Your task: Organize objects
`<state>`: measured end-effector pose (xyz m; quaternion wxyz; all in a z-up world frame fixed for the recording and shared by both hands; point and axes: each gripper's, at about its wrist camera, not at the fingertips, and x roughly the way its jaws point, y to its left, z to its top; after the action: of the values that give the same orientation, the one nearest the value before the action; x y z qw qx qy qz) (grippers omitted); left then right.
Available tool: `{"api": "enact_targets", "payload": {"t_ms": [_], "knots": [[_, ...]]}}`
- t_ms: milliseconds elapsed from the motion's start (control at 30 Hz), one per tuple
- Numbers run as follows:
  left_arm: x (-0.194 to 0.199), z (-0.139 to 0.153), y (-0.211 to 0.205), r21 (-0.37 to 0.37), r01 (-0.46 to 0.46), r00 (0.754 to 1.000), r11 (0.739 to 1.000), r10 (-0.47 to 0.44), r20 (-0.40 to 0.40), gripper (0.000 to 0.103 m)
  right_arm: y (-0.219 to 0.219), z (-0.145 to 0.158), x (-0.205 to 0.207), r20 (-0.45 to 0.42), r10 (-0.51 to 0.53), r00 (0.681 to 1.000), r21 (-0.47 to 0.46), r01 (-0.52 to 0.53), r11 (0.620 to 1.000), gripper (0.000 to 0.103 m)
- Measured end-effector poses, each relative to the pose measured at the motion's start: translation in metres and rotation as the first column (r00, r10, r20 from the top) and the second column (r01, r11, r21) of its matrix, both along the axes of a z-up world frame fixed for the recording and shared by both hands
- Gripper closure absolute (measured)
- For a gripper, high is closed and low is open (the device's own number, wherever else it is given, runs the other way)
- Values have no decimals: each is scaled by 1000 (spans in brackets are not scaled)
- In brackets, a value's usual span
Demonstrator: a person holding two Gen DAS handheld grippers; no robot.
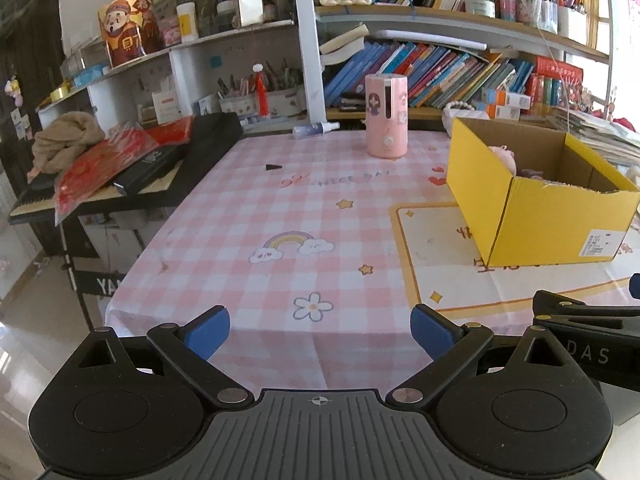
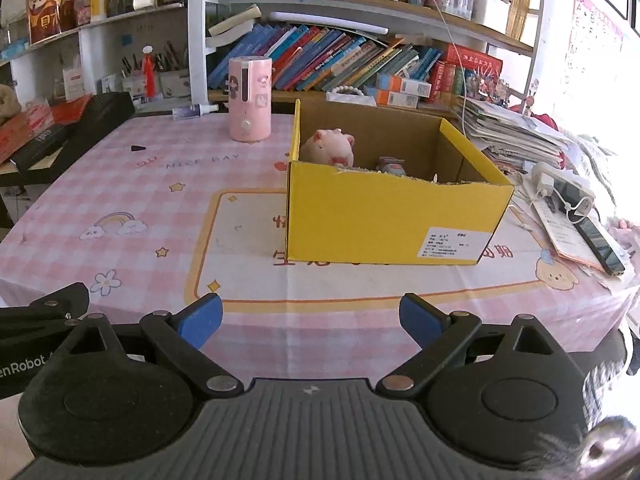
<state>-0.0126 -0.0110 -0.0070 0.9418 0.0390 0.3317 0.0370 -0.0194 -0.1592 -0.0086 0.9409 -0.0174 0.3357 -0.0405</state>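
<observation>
A yellow cardboard box [image 2: 380,220] stands open on the pink checked tablecloth [image 2: 140,200]; it also shows in the left wrist view [image 1: 532,216]. Inside it lie a pink plush pig [image 2: 330,146] and a small pastel toy [image 2: 392,167]; the pig [image 1: 505,155] shows partly in the left wrist view. My left gripper [image 1: 320,334] is open and empty over the table's near edge. My right gripper [image 2: 311,322] is open and empty, in front of the box and apart from it.
A pink cylindrical humidifier [image 1: 386,115] stands at the back of the table, with a spray bottle [image 1: 316,129] lying behind it. A small black piece [image 1: 273,167] lies on the cloth. A keyboard [image 1: 120,184] sits left. Papers, a phone [image 2: 600,246] and a charger lie right. Bookshelves stand behind.
</observation>
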Motion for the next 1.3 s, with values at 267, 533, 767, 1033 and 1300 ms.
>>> {"api": "enact_targets", "payload": {"t_ms": [267, 533, 767, 1033, 1300], "knots": [[-3, -1, 4, -12, -18, 1000, 1000, 17, -19, 4, 2, -1, -2, -6, -2, 1000, -3, 2, 1000, 7], [-5, -3, 4, -8, -30, 999, 1000, 30, -25, 5, 4, -2, -3, -12, -4, 1000, -12, 4, 1000, 7], [-4, -1, 5, -10, -32, 999, 999, 32, -32, 5, 4, -2, -3, -11, -4, 1000, -12, 4, 1000, 7], [-4, -1, 5, -4, -33, 999, 999, 33, -35, 5, 4, -2, -3, -13, -5, 1000, -13, 5, 1000, 8], [-3, -1, 3, -5, -19, 999, 1000, 18, -31, 5, 1, -4, -2, -20, -15, 1000, -10, 14, 1000, 8]]}}
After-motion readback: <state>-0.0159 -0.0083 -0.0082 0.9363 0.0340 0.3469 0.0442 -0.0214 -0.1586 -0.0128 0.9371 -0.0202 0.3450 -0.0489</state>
